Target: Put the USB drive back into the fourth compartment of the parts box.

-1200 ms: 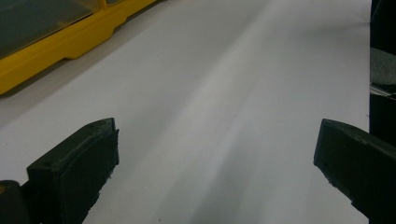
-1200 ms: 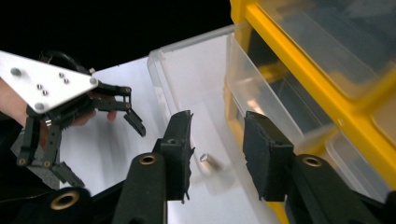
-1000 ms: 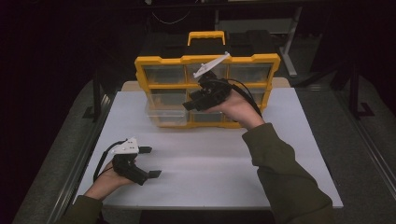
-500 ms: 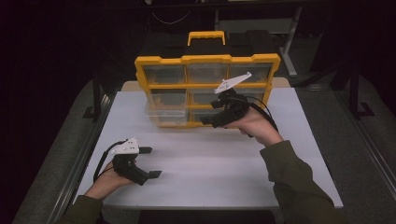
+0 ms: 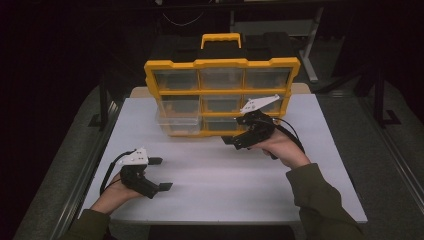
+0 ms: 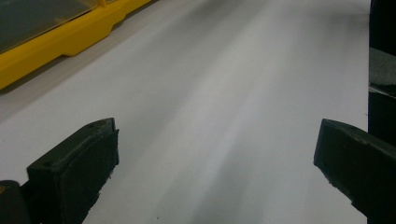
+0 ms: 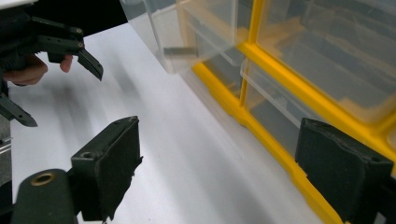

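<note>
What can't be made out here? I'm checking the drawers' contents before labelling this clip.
- Organizer drawers' contents: high view, too small and dim behind clear fronts.
- Pulled-out drawer: right gripper view, cut by the top edge; a small grey piece inside is blurred.
- Bottom-right drawer: high view, hidden behind the right gripper.

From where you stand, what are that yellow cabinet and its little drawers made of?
The yellow cabinet frame looks like moulded plastic with a smooth, slightly glossy finish: even colour, rounded edges. The drawers seem to be clear plastic, since you can see through their walls, best in the right gripper view. Neither can be told for sure by look alone.
</note>
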The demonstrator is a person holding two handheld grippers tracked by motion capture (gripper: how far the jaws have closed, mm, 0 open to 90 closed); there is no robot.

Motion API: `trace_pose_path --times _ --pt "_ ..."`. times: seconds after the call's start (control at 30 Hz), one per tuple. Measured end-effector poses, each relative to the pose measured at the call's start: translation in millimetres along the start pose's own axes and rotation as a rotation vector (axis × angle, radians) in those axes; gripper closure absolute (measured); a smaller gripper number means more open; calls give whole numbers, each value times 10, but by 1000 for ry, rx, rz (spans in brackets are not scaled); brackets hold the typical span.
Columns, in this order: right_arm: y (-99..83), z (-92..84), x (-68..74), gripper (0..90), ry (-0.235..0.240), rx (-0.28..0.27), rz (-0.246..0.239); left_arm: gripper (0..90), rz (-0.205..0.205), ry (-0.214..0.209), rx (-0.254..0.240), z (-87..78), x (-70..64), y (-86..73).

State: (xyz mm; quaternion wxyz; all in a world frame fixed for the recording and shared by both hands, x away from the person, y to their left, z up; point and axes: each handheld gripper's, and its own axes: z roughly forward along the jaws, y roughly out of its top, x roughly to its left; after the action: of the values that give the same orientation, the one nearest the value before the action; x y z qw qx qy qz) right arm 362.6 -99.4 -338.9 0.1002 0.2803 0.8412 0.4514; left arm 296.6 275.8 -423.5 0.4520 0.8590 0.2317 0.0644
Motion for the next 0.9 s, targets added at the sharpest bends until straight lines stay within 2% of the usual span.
trace_pose_path --times 0.03,0.07,0.2,0.33,0.4,0.5,0.67,0.73,0.9 --pt "-30 -1 0 127 -2 -2 6 0 2 -1 0 -1 1 1" --pt "-136 10 0 119 -14 -2 17 0 1 0 0 1 1 0" --pt "-243 13 1 97 -24 -6 24 0 -1 0 -1 0 -2 1" --pt "-389 -6 11 53 -39 -13 36 0 1 1 0 2 0 1" --pt "-475 -22 16 2 -48 -22 30 0 -1 1 1 3 1 0" --pt "-594 -44 18 0 -68 -36 40 0 -1 -1 2 6 0 0" --pt "-800 -60 42 0 -82 -39 26 0 -1 -1 1 9 -10 1" --pt "-897 -64 40 0 -86 -43 39 0 2 0 5 10 -9 3" --pt "-1086 -80 59 0 -66 -35 51 0 3 -2 5 11 -13 3"
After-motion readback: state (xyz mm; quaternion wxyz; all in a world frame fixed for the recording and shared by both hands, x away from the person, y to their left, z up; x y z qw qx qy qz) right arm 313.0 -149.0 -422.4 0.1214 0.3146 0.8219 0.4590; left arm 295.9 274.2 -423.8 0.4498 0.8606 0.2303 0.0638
